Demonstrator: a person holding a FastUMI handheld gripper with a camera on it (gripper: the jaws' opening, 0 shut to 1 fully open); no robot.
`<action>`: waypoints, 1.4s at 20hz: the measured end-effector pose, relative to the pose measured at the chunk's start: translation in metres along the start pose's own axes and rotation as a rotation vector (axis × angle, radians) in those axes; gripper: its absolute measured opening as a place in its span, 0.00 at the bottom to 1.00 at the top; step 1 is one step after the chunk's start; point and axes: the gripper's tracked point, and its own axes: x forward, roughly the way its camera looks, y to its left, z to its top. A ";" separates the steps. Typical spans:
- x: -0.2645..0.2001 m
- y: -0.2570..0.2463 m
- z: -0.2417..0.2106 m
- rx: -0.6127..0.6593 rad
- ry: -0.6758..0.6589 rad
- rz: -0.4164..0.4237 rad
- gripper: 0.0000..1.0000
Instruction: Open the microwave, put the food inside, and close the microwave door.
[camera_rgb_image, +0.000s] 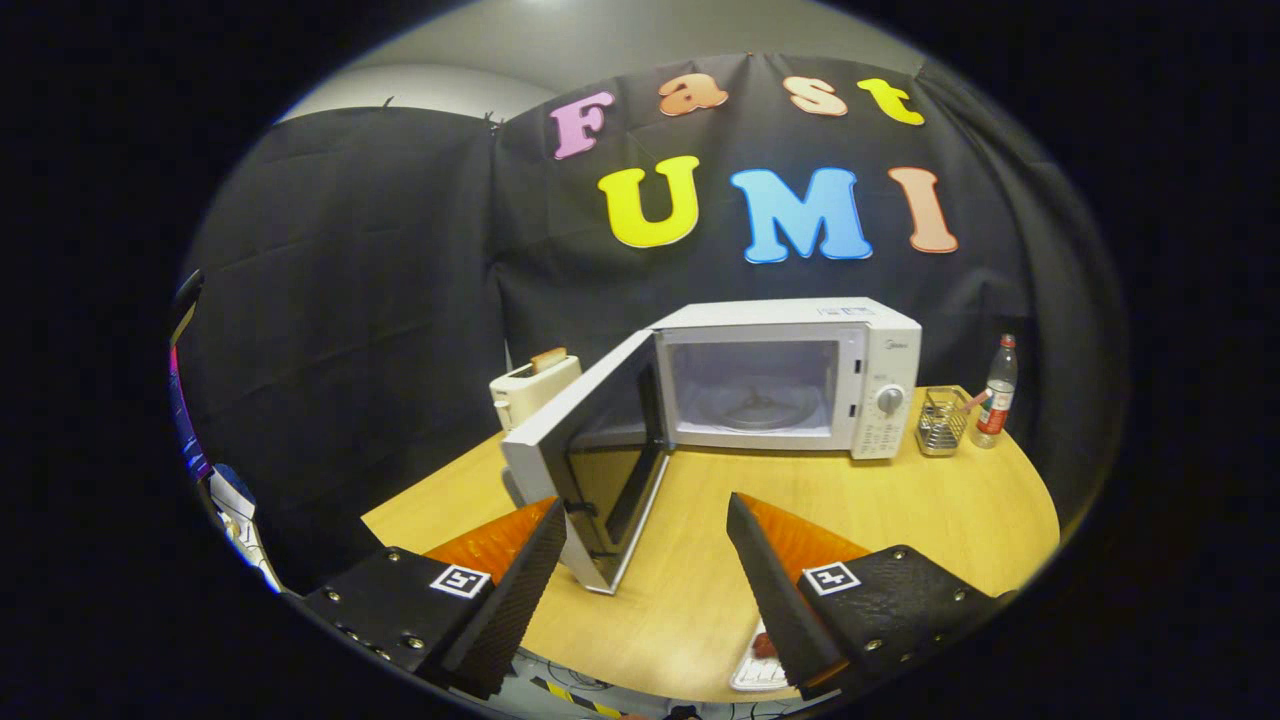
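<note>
Hovering above the near edge of the worktop (900, 520), I am looking along my gripper (645, 540) toward the microwave (790, 375). My fingers are standing wide apart, with nothing between them.

The microwave door (585, 455) is hanging open, hinged on the left side and swung out toward me; its free edge is reaching down to just ahead of my left finger (520, 580). The cavity is showing bare, with the glass turntable (757, 405) lying inside and no food on it. So I am judging the opening step done and the loading step still to do.

The food (765, 645) is sitting on a small white tray (752, 675) at the near edge of the worktop, low beside the inner side of my right finger (775, 590), which is partly covering it. I cannot tell what kind of food it is, nor which way its long axis is running.

The relation that matters: the food is lying below and nearer to me than the fingertips, while the cavity is lying well beyond them. I am judging that the next move calls for drawing back and dipping down to the tray, not reaching forward.

A toaster (533, 388) is standing behind the door; a wire basket (942, 420) and a bottle (997, 392) are standing right of the microwave.
</note>
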 end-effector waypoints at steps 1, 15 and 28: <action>-0.002 -0.014 -0.005 0.011 0.015 -0.017 0.99; -0.026 -0.134 -0.104 0.310 0.225 -0.204 0.99; -0.037 -0.133 -0.162 0.847 0.343 -0.099 0.55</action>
